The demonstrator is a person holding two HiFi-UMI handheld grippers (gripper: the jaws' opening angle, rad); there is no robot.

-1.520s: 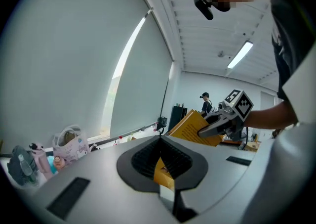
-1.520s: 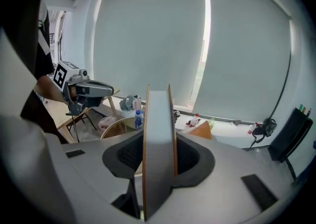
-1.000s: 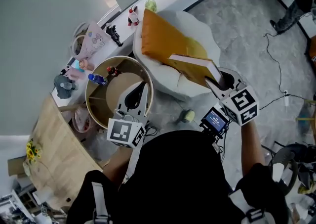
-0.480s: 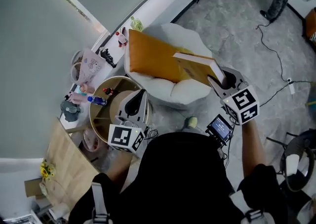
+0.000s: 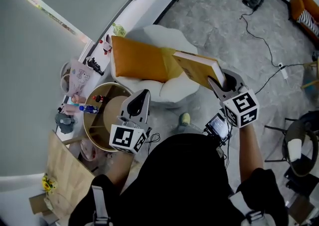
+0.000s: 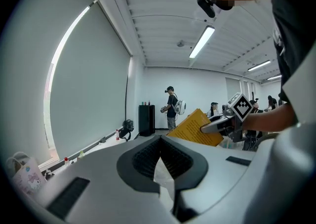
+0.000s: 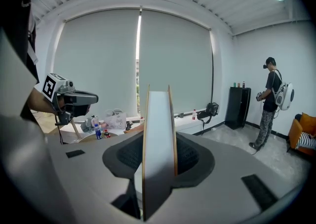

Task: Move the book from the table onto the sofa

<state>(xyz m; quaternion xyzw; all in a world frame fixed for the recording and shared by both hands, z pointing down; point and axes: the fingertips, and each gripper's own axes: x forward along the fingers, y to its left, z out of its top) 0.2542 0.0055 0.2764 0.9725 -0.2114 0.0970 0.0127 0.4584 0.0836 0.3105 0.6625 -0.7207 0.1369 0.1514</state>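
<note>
A yellow book (image 5: 195,68) hangs tilted over the right edge of the white sofa (image 5: 172,86), which has an orange cushion (image 5: 138,60) on it. My right gripper (image 5: 218,82) is shut on the book's near end. The right gripper view shows the book (image 7: 158,129) edge-on, clamped between the pads of that gripper (image 7: 158,155). My left gripper (image 5: 141,98) is shut on nothing, held over the round table's edge to the left of the sofa. Its own view shows the left gripper (image 6: 160,144) closed, with the book (image 6: 193,127) off to the right.
The round wooden table (image 5: 106,118) carries a blue bottle (image 5: 85,109) and small items. A pink bag (image 5: 77,77) and toys stand by the window ledge (image 5: 130,9). Cables (image 5: 266,45) cross the grey floor. A person (image 6: 171,108) stands by a black cabinet (image 6: 146,119).
In the head view the sofa and table have slid left and down as I moved along. The book stays in the right gripper, still over the sofa's right side. The left gripper stays shut.
</note>
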